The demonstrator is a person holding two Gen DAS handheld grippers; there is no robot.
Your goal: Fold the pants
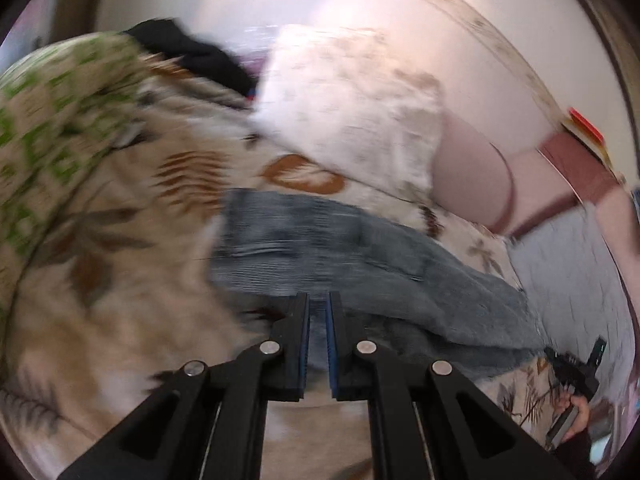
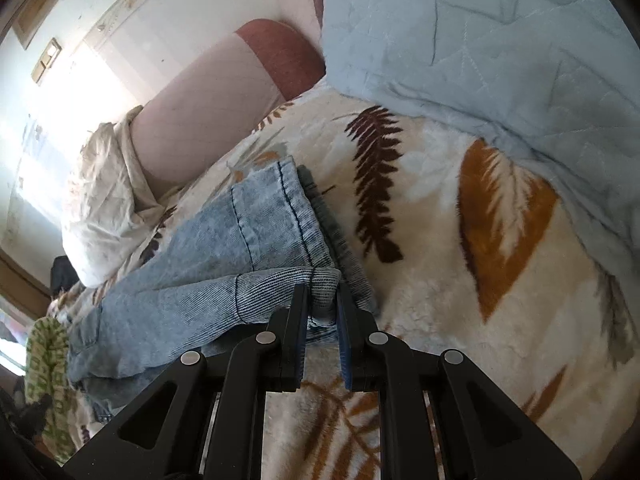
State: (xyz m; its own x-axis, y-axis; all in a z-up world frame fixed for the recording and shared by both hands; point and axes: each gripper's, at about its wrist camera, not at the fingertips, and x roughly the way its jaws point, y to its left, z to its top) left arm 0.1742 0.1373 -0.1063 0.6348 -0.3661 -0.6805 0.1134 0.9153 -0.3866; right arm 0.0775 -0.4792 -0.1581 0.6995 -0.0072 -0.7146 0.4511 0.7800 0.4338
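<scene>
Light blue jeans lie folded over on a leaf-print blanket that covers a bed. My right gripper is shut on a bunched fold of denim at the hem end, where a cuff lies over the layer below. The left wrist view is blurred by motion. There the jeans stretch from the middle toward the lower right, and my left gripper is shut on their near edge with cloth between its pads. The right gripper, held by a hand, shows at the jeans' far right end.
A blue-grey quilt lies at the upper right. A pink bolster with a maroon end and a white pillow rest against the wall. A green-patterned cloth and a black garment lie at the left.
</scene>
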